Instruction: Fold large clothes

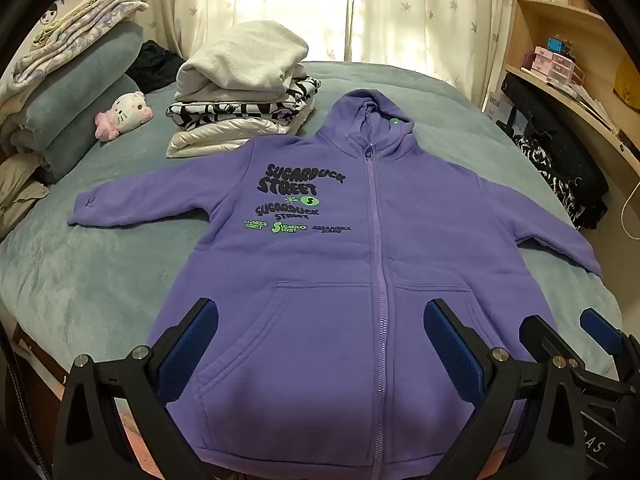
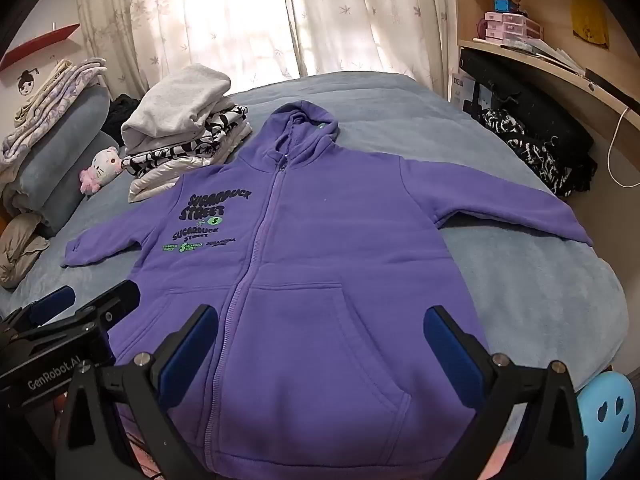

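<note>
A purple zip hoodie (image 1: 340, 240) with dark and green lettering lies flat and face up on the blue-grey bed (image 1: 100, 280), hood far, both sleeves spread out. My left gripper (image 1: 320, 320) hangs open above its lower left pocket, nothing between the blue pads. The right gripper (image 1: 568, 328) shows at the right edge of that view. In the right wrist view the hoodie (image 2: 320, 248) fills the middle and my right gripper (image 2: 320, 324) is open over the right pocket, empty. The left gripper (image 2: 86, 298) appears at the lower left, open too.
A stack of folded clothes (image 1: 244, 92) sits at the far left of the bed beside a white plush toy (image 1: 126, 114) and rolled bedding (image 1: 76, 92). Dark garments (image 1: 560, 172) pile at the right edge under wooden shelves (image 1: 568, 40). A blue stool (image 2: 608, 412) stands below right.
</note>
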Demonstrator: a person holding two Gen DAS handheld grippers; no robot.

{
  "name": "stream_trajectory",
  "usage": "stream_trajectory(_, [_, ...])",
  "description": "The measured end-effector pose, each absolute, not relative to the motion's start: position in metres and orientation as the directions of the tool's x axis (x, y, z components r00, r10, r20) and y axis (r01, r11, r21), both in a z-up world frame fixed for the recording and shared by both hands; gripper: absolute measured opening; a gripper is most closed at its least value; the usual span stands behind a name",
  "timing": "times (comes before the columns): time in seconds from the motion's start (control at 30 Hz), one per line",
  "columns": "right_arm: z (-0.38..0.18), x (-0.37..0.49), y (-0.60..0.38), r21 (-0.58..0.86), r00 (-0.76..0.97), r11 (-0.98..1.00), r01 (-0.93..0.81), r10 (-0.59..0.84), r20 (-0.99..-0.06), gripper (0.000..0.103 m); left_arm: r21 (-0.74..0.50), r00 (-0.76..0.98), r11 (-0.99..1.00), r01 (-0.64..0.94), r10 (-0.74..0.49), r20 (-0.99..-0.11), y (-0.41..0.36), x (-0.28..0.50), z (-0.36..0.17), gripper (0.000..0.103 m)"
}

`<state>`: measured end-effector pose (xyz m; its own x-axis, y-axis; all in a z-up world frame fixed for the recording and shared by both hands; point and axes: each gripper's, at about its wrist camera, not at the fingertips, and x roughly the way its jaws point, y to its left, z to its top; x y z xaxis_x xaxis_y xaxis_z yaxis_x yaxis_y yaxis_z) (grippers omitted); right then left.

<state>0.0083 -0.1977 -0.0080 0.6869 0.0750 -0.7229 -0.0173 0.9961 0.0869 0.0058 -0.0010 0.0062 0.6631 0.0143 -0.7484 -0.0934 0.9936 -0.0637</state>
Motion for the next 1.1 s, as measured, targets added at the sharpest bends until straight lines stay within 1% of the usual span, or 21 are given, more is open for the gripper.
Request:
stream_trajectory(0.6, [-0.012,0.018,-0.208,0.084,0.688,0.996,-0.018,0.073,-0.722,0.103,-0.040,0.642,0.994,-0.100,0.034,-0.766,-0.015,0.014,0.001,0.102])
stream_trajectory(0.87, [-0.015,0.025,-0.207,0.074,0.698,0.996,-0.048,0.086,-0.711,0.103,-0.026,0.637,0.995,-0.099,0.044,-0.769,-0.022,0.022,-0.001,0.102])
stream_trajectory(1.1, [-0.006,0.035,-0.218,0.036,0.669,0.998,-0.049,0.059,-0.741,0.103,-0.019,0.645,0.997,-0.079,0.036,-0.764,-0.031,0.036,0.005,0.102])
